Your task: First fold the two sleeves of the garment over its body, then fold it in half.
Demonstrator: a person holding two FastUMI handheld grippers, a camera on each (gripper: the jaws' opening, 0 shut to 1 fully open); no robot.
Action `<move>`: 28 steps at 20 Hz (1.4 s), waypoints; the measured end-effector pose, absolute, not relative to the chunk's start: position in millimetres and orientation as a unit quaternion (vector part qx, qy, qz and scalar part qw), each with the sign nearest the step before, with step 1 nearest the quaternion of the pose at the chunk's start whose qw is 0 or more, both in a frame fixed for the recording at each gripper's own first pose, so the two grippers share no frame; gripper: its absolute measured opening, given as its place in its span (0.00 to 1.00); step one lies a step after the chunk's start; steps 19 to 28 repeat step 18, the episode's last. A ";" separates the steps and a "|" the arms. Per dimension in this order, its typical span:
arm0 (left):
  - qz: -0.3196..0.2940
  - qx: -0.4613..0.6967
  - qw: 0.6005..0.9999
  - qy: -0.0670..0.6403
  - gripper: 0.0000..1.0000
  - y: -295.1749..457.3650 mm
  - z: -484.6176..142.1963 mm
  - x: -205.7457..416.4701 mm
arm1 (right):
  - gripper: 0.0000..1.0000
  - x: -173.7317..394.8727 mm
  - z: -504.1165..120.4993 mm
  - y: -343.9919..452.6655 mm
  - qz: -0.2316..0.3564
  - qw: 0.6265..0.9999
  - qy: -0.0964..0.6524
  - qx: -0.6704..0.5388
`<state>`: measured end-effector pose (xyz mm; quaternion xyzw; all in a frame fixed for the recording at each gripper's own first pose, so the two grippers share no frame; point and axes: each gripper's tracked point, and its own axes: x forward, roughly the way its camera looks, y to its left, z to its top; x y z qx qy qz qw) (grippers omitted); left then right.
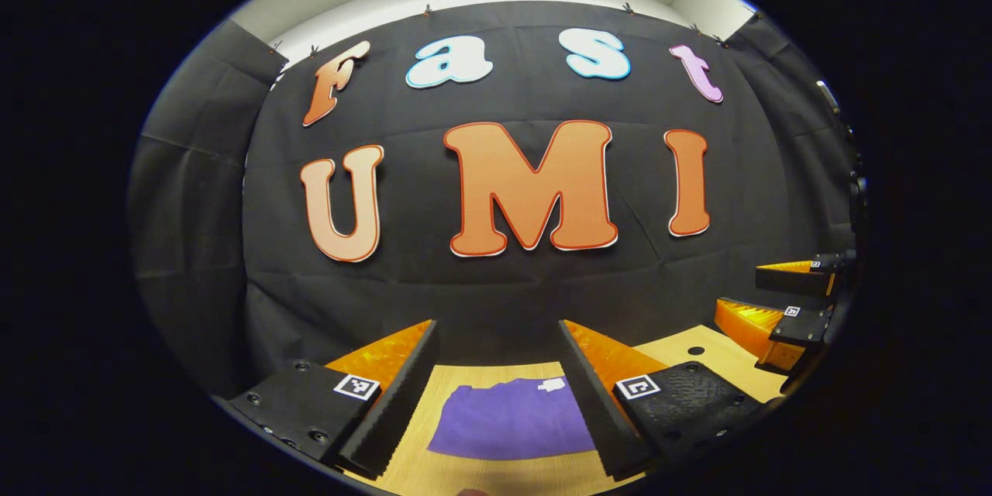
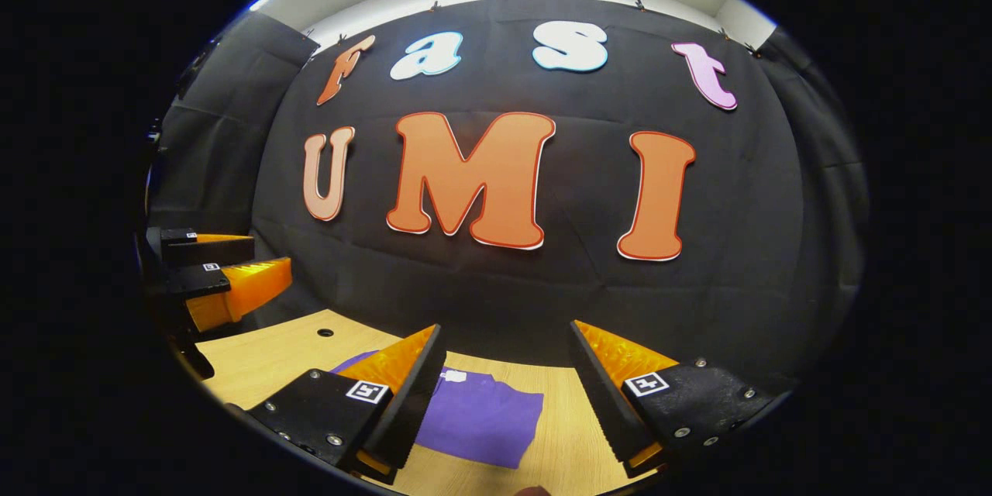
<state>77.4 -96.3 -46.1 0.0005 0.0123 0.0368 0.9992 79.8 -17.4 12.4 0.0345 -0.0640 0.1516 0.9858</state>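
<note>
The purple garment (image 1: 511, 420) lies flat on the wooden table (image 1: 457, 473), a compact folded shape with a small white tag (image 1: 552, 384) near its far edge. The left gripper (image 1: 496, 349) hangs above it, jaws spread and holding nothing. The right gripper (image 2: 504, 353) is likewise spread wide and unloaded. Fingers hide the garment's side edges, and its near edge is cut off.

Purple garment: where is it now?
The purple garment lies flat on the wooden table, below and between the open left tongs; it also shows in the right gripper view.
</note>
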 end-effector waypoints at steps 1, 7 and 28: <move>0.036 -0.003 0.999 0.012 0.95 -98.7 -44.4 74.6 | 0.94 76.2 15.1 -19.6 0.149 0.986 -0.064 0.036; 0.015 0.007 1.000 0.011 0.95 -88.8 -36.6 55.1 | 0.94 43.7 25.8 -22.6 0.122 0.989 -0.073 0.047; 0.011 0.008 1.000 -0.007 0.96 -72.2 -30.7 18.4 | 0.94 12.8 36.4 -27.4 0.092 0.992 -0.084 0.030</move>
